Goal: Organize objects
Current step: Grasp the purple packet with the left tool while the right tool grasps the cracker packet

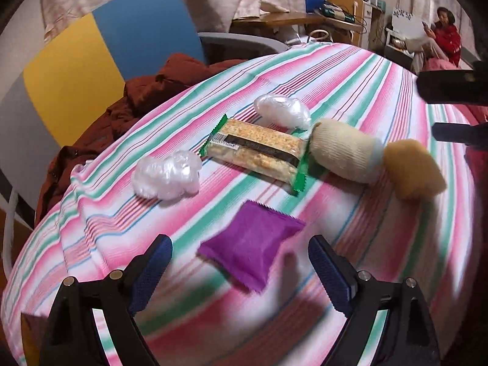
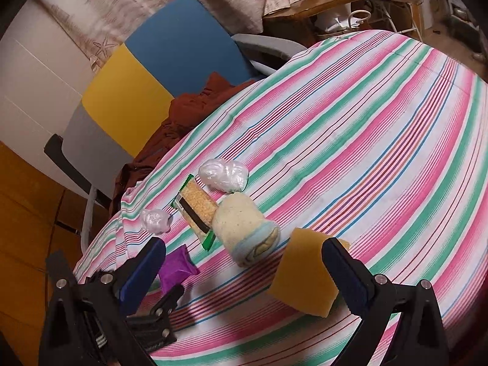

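A striped cloth [image 2: 366, 140] covers the worktop. The rolled sock [image 2: 244, 228] lies just ahead of the right gripper [image 2: 244, 271], whose wide fingers flank the yellow sponge [image 2: 305, 277]. The left gripper [image 1: 241, 262] is spread wide around the purple packet [image 1: 253, 241].

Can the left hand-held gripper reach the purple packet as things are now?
Probably yes. The left hand-held gripper is open, and the purple packet lies flat on the striped tablecloth just ahead between its fingers. Nothing lies between them; the snack bar is farther away.
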Demonstrator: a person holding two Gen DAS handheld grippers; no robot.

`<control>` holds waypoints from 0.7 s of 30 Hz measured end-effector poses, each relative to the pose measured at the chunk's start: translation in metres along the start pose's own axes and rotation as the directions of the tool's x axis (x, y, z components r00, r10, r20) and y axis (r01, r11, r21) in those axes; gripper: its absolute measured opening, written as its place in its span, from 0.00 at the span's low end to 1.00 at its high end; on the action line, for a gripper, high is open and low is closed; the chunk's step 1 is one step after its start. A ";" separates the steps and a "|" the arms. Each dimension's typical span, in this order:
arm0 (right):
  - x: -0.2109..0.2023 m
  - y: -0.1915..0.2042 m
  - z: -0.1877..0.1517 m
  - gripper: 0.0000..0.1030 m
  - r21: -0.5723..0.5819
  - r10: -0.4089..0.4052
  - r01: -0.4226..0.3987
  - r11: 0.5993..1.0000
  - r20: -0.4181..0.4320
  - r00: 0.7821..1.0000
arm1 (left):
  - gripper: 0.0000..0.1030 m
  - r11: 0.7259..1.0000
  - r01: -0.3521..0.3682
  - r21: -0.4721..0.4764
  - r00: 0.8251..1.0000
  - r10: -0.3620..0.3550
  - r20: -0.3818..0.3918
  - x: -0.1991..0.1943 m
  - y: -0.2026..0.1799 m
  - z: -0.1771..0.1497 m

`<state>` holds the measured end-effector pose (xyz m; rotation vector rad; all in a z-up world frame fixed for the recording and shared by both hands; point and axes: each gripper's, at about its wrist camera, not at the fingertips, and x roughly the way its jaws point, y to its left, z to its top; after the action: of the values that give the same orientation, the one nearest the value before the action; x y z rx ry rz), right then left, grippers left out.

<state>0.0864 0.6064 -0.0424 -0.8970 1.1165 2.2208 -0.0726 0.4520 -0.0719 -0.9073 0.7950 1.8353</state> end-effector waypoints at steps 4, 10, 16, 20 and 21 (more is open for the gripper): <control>0.000 0.000 0.000 1.00 0.001 0.001 -0.001 1.000 -0.001 1.000 | 0.84 1.000 0.011 0.028 1.000 -0.010 -0.012 0.015 0.003 0.006; 0.001 0.000 0.000 1.00 -0.008 -0.013 0.013 1.000 0.003 1.000 | 0.43 0.995 0.076 -0.062 0.996 -0.079 -0.042 0.023 0.008 -0.002; 0.002 0.002 0.000 1.00 -0.019 -0.015 0.015 1.000 -0.002 1.000 | 0.42 0.981 0.038 -0.190 0.999 -0.042 -0.021 0.009 0.005 -0.024; 0.003 0.002 0.000 1.00 -0.023 -0.015 0.015 1.000 -0.007 1.000 | 0.41 0.966 -0.004 -0.259 1.000 0.002 -0.008 -0.011 -0.004 -0.049; 0.003 0.002 0.000 1.00 -0.023 -0.015 0.015 1.000 -0.008 1.000 | 0.41 0.965 -0.011 -0.264 1.000 0.011 0.001 -0.017 -0.009 -0.058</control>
<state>0.0836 0.6055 -0.0438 -0.9218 1.0863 2.2241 -0.0448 0.4009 -0.0891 -1.0689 0.5617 1.9827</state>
